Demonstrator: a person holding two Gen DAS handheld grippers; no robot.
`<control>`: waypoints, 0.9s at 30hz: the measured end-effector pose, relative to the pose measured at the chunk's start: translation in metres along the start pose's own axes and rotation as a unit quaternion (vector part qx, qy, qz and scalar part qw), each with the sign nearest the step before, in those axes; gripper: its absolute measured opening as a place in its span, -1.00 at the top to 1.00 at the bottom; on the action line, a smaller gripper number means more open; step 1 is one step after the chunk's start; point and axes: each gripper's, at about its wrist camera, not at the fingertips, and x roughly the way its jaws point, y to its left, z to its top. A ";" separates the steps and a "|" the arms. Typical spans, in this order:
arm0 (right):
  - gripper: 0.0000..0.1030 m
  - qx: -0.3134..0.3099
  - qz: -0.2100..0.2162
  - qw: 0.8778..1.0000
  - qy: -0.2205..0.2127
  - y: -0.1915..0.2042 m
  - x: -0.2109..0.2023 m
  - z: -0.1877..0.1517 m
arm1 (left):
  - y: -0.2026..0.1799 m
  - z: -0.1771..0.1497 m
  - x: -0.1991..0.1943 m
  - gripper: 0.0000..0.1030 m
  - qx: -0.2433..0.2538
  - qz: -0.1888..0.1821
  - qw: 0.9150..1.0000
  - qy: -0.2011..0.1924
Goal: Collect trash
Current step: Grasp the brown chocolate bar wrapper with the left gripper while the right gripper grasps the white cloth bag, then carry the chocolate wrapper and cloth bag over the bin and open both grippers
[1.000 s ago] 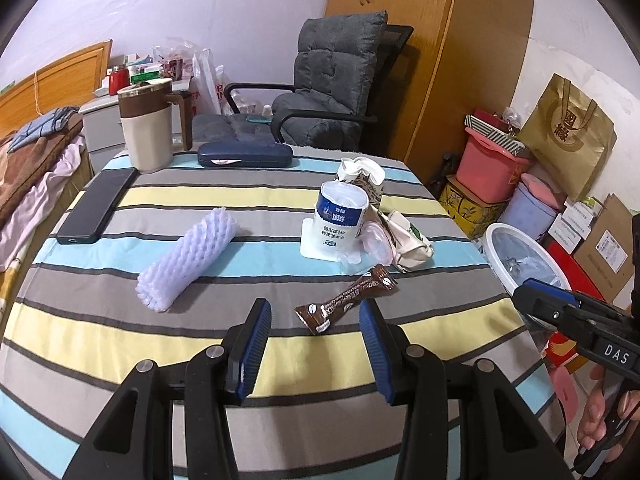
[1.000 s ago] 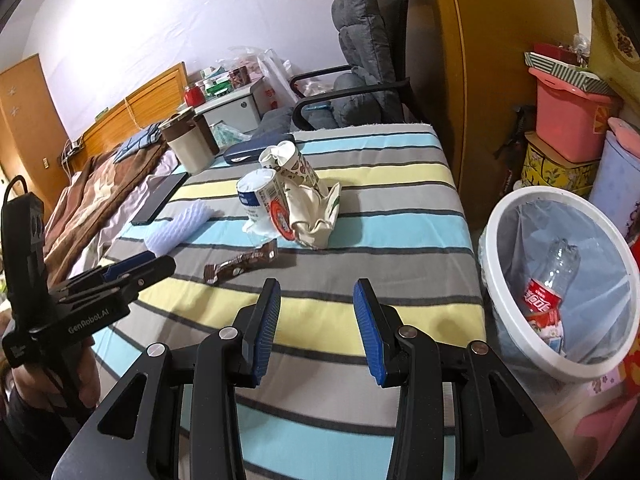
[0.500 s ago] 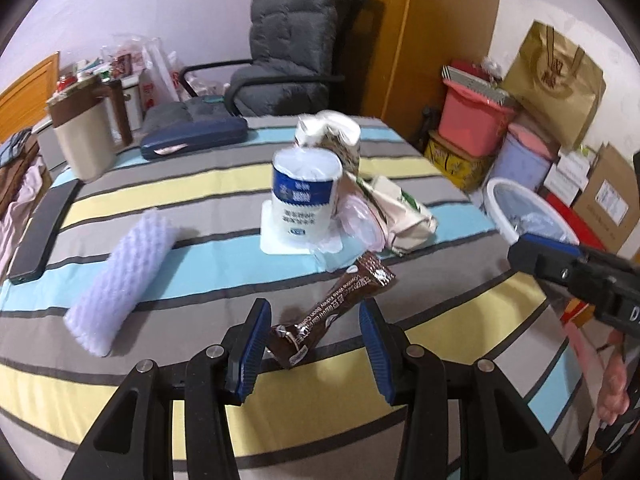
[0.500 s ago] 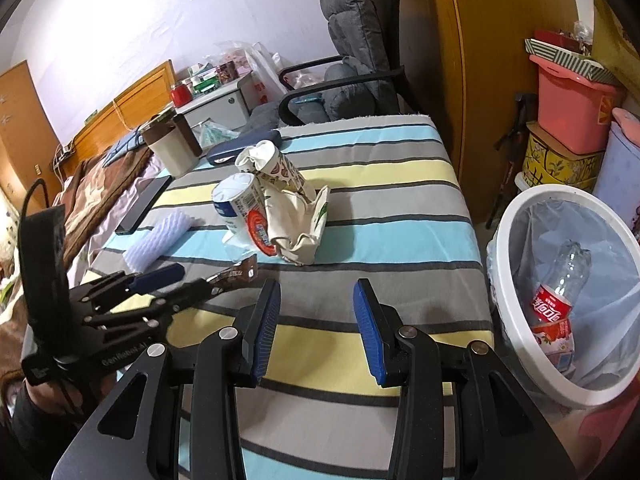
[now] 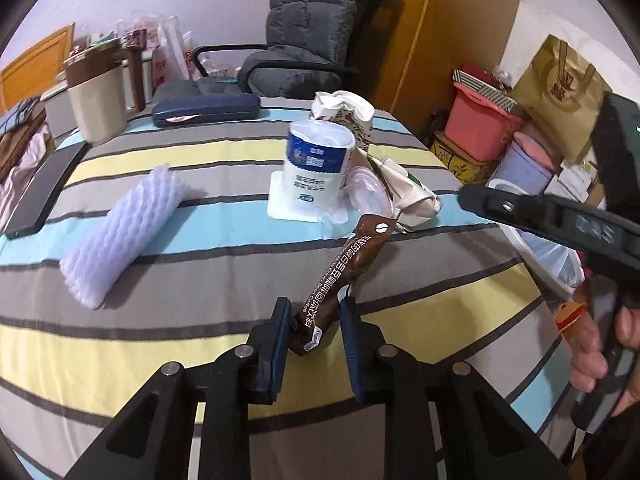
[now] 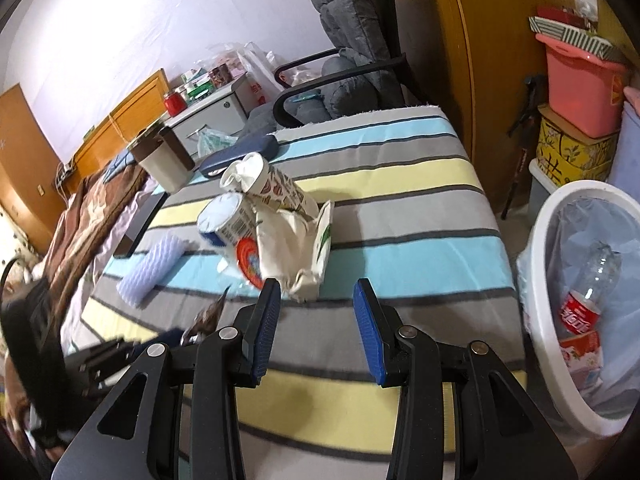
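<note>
Near the front edge of the striped worktop point(image 5: 168, 344), the left gripper point(image 5: 314, 322) has its jaws closing around the lower end of a brown coffee sachet point(image 5: 344, 276), which tilts up and away toward the white yoghurt tub point(image 5: 316, 168). The blue pads sit on either side of the sachet's bottom corner; whether they truly press it yet I cannot tell, as a sliver of gap seems to show on the right side.

Likely trouble: the hold is only on the very tip of a thin, slick packet, so it could slip out or pivot and drop when lifted. Swinging it across could also brush the crumpled paper bag point(image 5: 408, 196) and paper cup point(image 5: 352, 116) just beyond the tub.

The right gripper point(image 6: 316, 328) hangs with jaws spread and nothing between them, aimed at that same paper bag. The white bin point(image 6: 540, 280), already containing a plastic bottle point(image 6: 588, 292), stands off the worktop's right edge.
</note>
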 end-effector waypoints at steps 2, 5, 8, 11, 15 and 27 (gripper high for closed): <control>0.21 0.009 0.003 1.000 0.002 -0.003 0.006 0.004 | 0.003 -0.001 -0.004 0.51 -0.007 0.002 1.000 -0.005; 0.21 0.020 0.007 1.000 0.009 -0.004 0.017 0.009 | 0.006 -0.002 -0.007 0.52 -0.015 0.007 1.000 -0.010; 0.21 0.030 0.014 0.999 0.024 -0.005 0.029 0.011 | 0.010 -0.002 -0.007 0.52 -0.020 0.013 1.000 -0.010; 0.47 0.036 0.021 0.999 0.035 -0.005 0.036 0.009 | 0.010 -0.003 -0.006 0.52 -0.020 0.014 1.000 -0.009; 0.65 0.029 0.022 0.999 0.030 -0.004 0.028 0.006 | 0.008 -0.001 -0.003 0.51 -0.016 0.018 1.000 -0.004; 0.66 0.017 -0.007 1.000 -0.001 -0.009 -0.014 -0.012 | -0.003 -0.003 -0.005 0.52 -0.007 0.031 0.999 -0.001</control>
